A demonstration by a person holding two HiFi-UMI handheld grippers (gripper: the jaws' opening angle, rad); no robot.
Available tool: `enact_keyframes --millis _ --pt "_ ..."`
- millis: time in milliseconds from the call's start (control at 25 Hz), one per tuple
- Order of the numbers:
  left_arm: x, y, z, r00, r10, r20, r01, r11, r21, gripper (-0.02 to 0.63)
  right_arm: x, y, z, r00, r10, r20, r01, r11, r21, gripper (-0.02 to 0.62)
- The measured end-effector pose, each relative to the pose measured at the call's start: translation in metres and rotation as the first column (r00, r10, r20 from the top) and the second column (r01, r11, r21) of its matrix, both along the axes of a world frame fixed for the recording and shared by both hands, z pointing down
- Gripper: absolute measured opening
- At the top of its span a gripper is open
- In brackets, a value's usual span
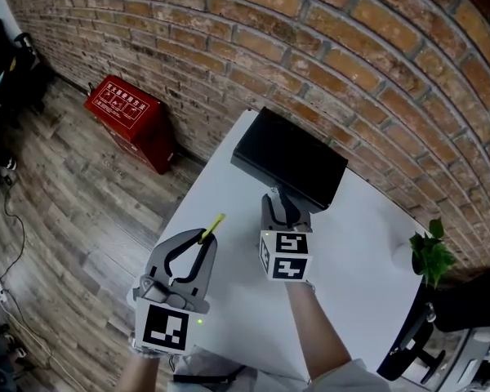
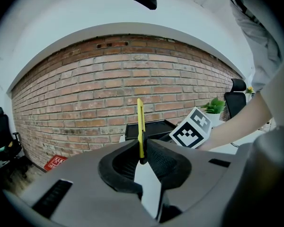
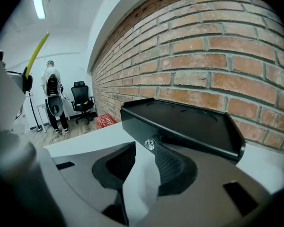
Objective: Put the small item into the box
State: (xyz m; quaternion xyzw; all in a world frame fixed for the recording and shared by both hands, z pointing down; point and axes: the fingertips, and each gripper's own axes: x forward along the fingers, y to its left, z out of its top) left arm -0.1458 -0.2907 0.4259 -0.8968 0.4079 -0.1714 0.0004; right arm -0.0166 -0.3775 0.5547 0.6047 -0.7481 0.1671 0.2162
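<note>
Brick wall (image 1: pixel 310 39) backs my desk (image 1: pixel 229 211); left claw (image 2: pixel 142 159) pinches a yellow strip (image 2: pixel 140 122), right claw (image 3: pixel 149 151) clamps the knob (image 3: pixel 150 144) on the box (image 1: pixel 290 158).

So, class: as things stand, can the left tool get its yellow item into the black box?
Probably not yet: the black box shows no opening, with the right tool gripping its front knob. The left tool holds the yellow item.

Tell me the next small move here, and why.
Probably a gentle pull back with the right gripper: its jaws seem closed on the small silver knob on the front of the black box, which looks shut. The left gripper holds the yellow item upright, with nowhere to put it until the box opens.
</note>
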Motion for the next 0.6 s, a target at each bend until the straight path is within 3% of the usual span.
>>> enact_keyframes --millis 320,600 --pt "-0.008 0.0 0.009 1.0 -0.011 0.007 0.011 1.0 -0.013 0.061 0.006 -0.01 0.005 0.997 0.068 -0.043 -0.068 0.998 0.003 0.088" --pt "-0.009 0.001 0.011 1.0 -0.009 0.016 0.01 1.0 -0.014 0.061 0.006 -0.009 0.005 0.997 0.071 -0.031 -0.071 0.997 -0.003 0.081"
